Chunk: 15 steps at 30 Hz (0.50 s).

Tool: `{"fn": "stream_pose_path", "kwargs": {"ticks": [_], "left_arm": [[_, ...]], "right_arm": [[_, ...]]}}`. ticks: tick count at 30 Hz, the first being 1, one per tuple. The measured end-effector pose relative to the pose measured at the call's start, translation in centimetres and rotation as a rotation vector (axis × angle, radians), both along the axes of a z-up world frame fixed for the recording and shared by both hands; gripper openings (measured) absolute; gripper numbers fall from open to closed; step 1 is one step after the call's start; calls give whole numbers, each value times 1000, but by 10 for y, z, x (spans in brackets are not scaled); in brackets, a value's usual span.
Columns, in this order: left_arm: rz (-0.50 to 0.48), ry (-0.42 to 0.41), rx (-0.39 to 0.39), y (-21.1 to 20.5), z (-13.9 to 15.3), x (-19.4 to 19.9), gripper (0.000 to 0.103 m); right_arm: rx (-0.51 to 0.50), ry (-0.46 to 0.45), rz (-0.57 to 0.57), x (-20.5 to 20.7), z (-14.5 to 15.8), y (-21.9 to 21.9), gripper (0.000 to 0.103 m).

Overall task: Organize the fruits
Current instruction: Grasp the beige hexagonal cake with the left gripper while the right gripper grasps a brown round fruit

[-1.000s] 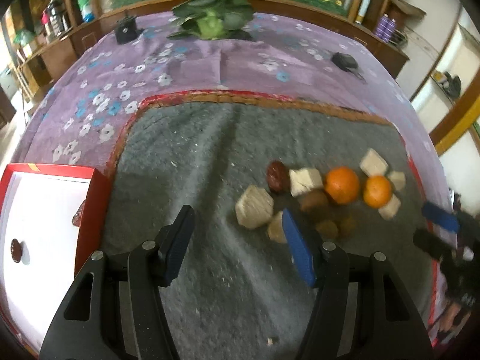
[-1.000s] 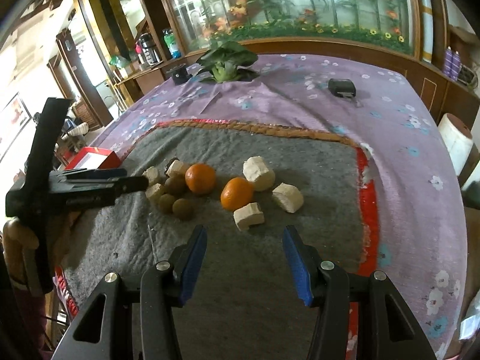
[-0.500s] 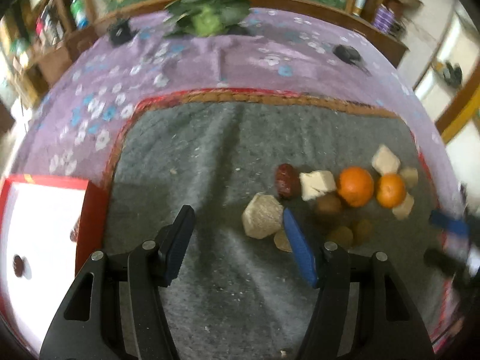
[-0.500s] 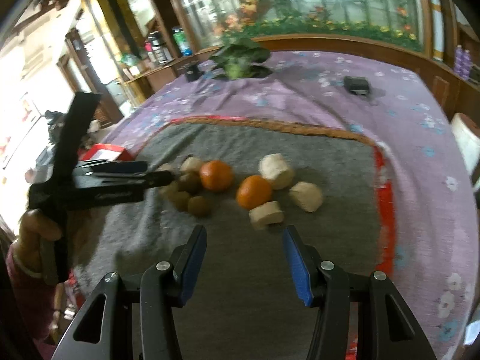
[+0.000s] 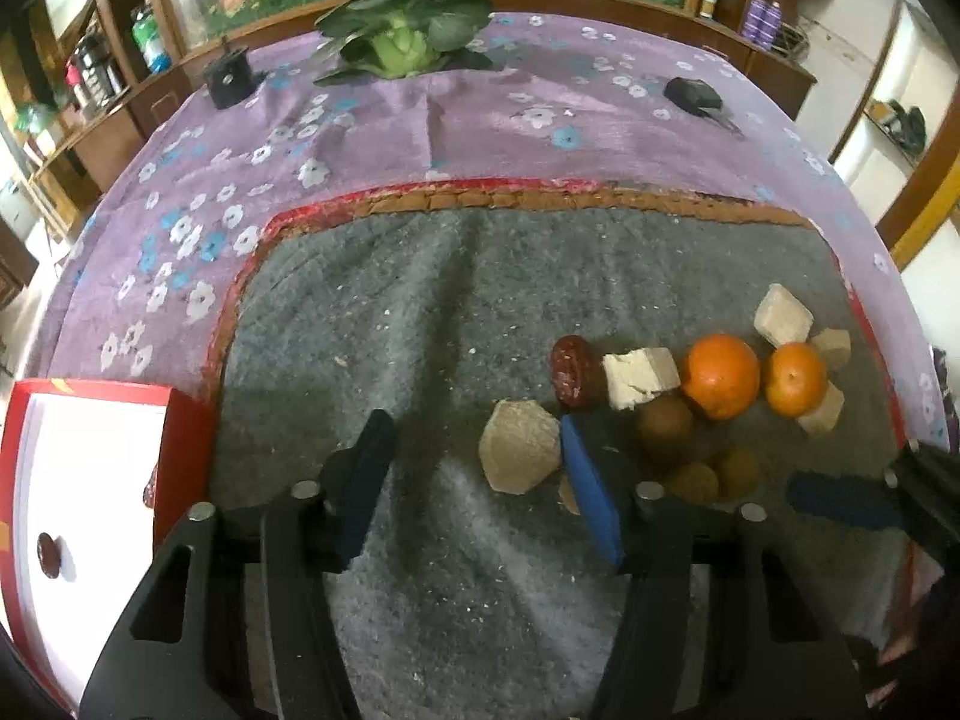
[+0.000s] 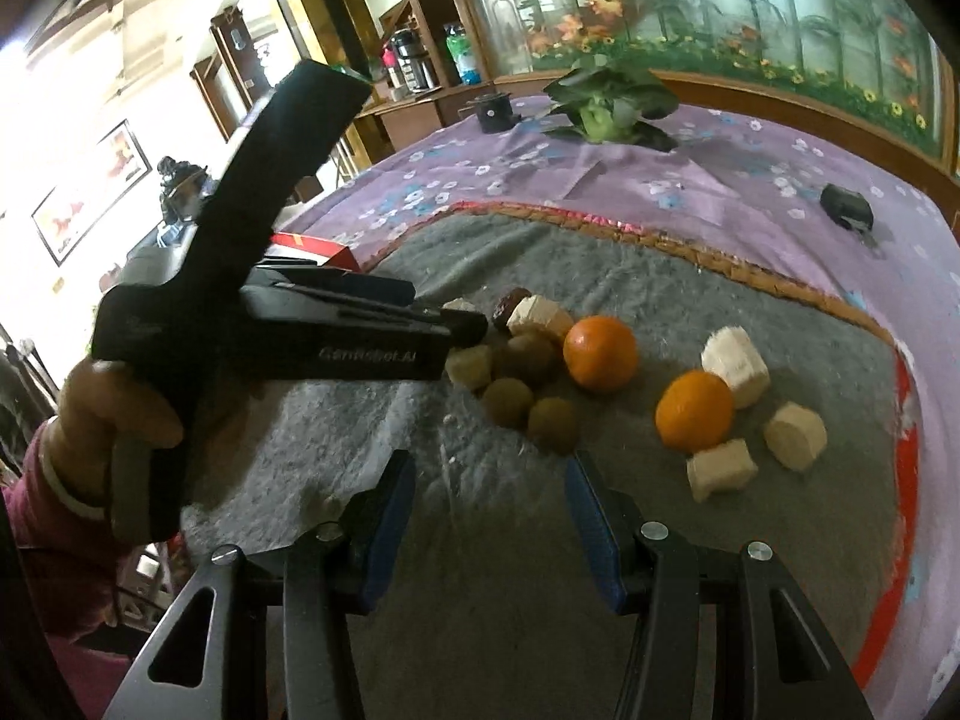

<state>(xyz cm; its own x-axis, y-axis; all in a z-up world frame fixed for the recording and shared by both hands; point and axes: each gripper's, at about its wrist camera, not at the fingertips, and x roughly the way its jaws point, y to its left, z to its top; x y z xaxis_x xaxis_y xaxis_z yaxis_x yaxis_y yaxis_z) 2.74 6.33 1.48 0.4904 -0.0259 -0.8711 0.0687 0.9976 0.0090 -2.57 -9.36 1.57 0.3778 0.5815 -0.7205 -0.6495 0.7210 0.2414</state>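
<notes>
Fruits lie in a cluster on the grey mat (image 5: 420, 312): two oranges (image 5: 720, 375) (image 6: 600, 353), a dark red date (image 5: 570, 369), brown round fruits (image 5: 663, 426) (image 6: 552, 423) and several beige chunks. My left gripper (image 5: 474, 426) hangs over the cluster's left end with its jaws closing. One beige chunk (image 5: 519, 453) sits between them, close to the right finger, and the left finger stands well apart from it. My right gripper (image 6: 489, 468) is open with nothing between its fingers, just short of the brown fruits.
A red box (image 5: 186, 420) with a white inside holds one dark date (image 5: 48, 555) at the mat's left edge. A leafy plant (image 5: 402, 30) and two small black objects (image 5: 228, 75) sit far back on the purple flowered cloth. A hand (image 6: 114, 402) holds the left gripper.
The left jaws have narrowed and now frame the beige chunk. The right gripper has swung left, from facing the right-hand orange and chunks to facing the brown fruits.
</notes>
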Motion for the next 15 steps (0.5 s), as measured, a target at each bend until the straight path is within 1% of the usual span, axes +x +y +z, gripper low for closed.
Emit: {"fn": "stream_pose_path", "kwargs": {"ticks": [2, 3, 5, 7, 9, 10, 12, 14, 15], "left_arm": [[-22, 5, -33, 0, 0, -1, 38], [-29, 8, -43, 0, 1, -1, 37], [-38, 6, -38, -2, 1, -1, 37], [-54, -8, -22, -5, 1, -2, 37], [-44, -18, -14, -3, 0, -3, 45], [-34, -20, -10, -2, -1, -2, 52], [-25, -16, -32, 2, -2, 0, 52], [-34, -24, -30, 3, -3, -1, 51], [-43, -30, -25, 2, -2, -2, 49]], "right_arm": [[-12, -21, 7, 3, -1, 3, 50], [-17, -25, 15, 6, -3, 4, 49], [-32, -32, 33, 11, -6, 8, 48], [-74, -51, 39, 14, -9, 10, 48], [-103, -51, 43, 19, -15, 10, 48], [-100, -45, 43, 23, -17, 11, 48], [-99, -56, 37, 26, -18, 11, 44], [-124, -70, 27, 27, -19, 13, 30], [-135, -76, 16, 28, -19, 13, 27]]}}
